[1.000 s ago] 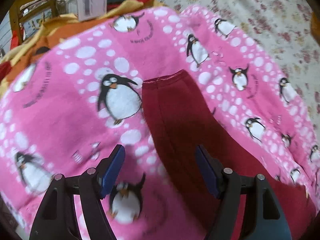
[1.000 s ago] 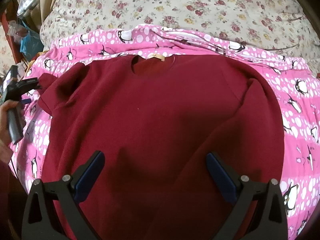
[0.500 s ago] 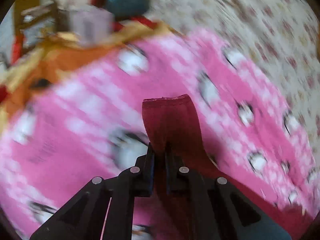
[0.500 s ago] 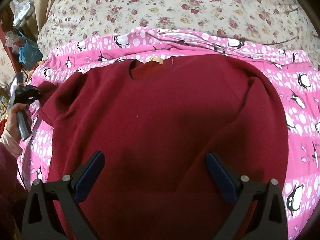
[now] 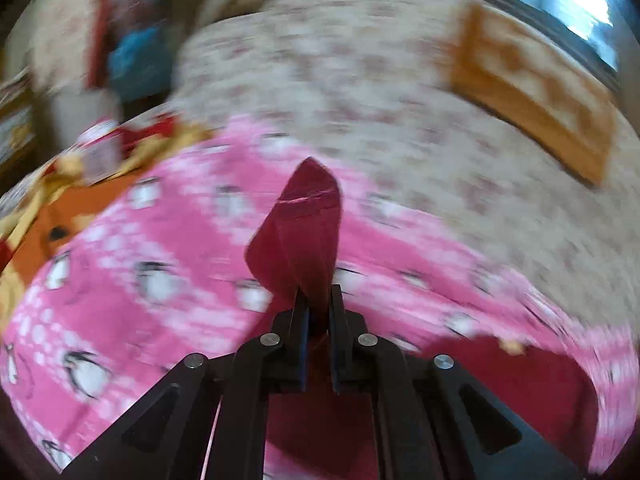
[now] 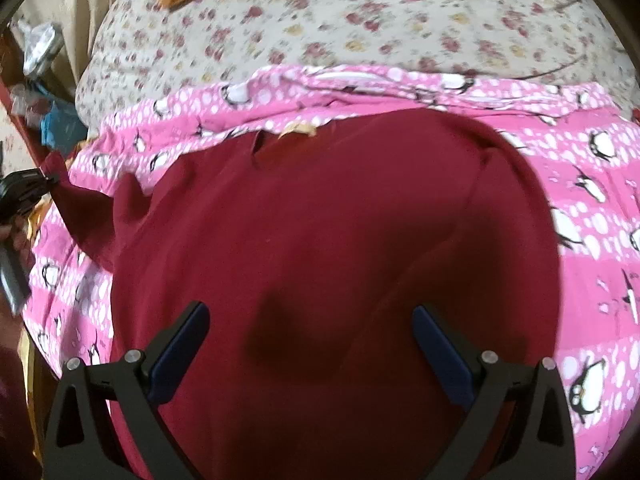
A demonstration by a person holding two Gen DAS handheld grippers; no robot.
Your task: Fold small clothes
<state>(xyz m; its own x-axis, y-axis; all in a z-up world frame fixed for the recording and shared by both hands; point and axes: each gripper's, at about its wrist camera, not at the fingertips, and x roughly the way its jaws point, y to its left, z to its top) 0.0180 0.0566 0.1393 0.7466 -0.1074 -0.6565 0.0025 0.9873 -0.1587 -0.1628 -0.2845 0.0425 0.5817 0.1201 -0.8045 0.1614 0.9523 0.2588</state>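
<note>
The left gripper point(image 5: 318, 312) is clamped tight on the sleeve point(image 5: 304, 224) of the maroon sweater point(image 6: 320, 260) lying on the penguin blanket point(image 6: 592, 200), presumably to fold it inward, while the right gripper point(image 6: 310, 344) hovers wide open, holding nothing.

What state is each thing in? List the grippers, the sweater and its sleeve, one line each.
left gripper: shut on the sleeve, held above the blanket.
right gripper: open, holding nothing, over the sweater's body.
maroon sweater: spread flat, neck away from the camera, not yet folded.
sleeve: cuff end pinched and raised off the blanket.
pink penguin blanket: spread under the sweater.
</note>
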